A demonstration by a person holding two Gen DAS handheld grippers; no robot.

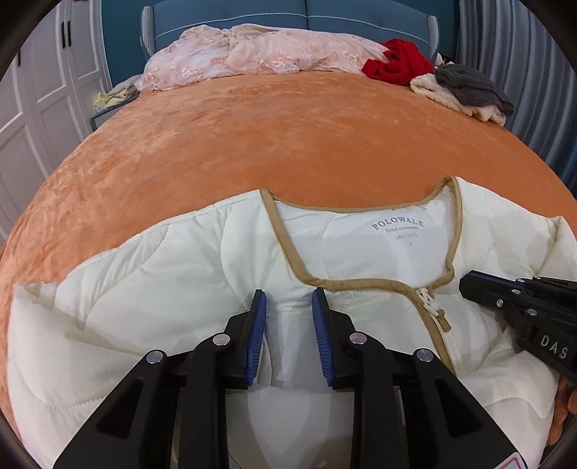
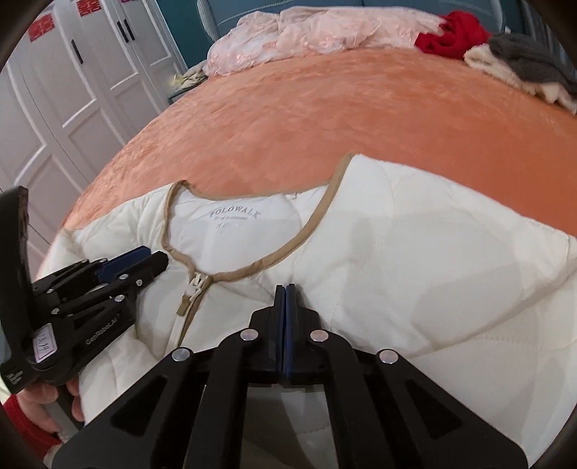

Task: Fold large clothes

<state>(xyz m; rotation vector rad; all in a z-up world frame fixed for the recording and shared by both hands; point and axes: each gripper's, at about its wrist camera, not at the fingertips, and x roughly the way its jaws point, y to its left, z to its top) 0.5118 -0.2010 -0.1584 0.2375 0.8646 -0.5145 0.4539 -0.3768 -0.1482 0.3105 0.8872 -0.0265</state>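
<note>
A cream quilted jacket [image 1: 162,288] [image 2: 432,270] with tan trim lies front up on the orange bed [image 1: 288,144] [image 2: 324,126], its neck opening pointing away and the zip pull [image 1: 434,306] [image 2: 193,285] just below the collar. My left gripper [image 1: 288,299] [image 2: 157,258] sits on the chest left of the zip, and a puckered fold of the jacket front stands pinched between its blue pads. My right gripper [image 2: 285,288] [image 1: 465,285] rests on the chest on the other side of the zip. Its jaws are shut with no cloth showing between them.
Crumpled pink bedding [image 1: 252,50] [image 2: 306,32] lies at the head of the bed. A red garment [image 1: 400,61] [image 2: 450,32] and a grey and cream pile [image 1: 468,90] [image 2: 523,61] sit at the far right corner. White wardrobe doors [image 1: 36,108] [image 2: 72,90] stand on the left.
</note>
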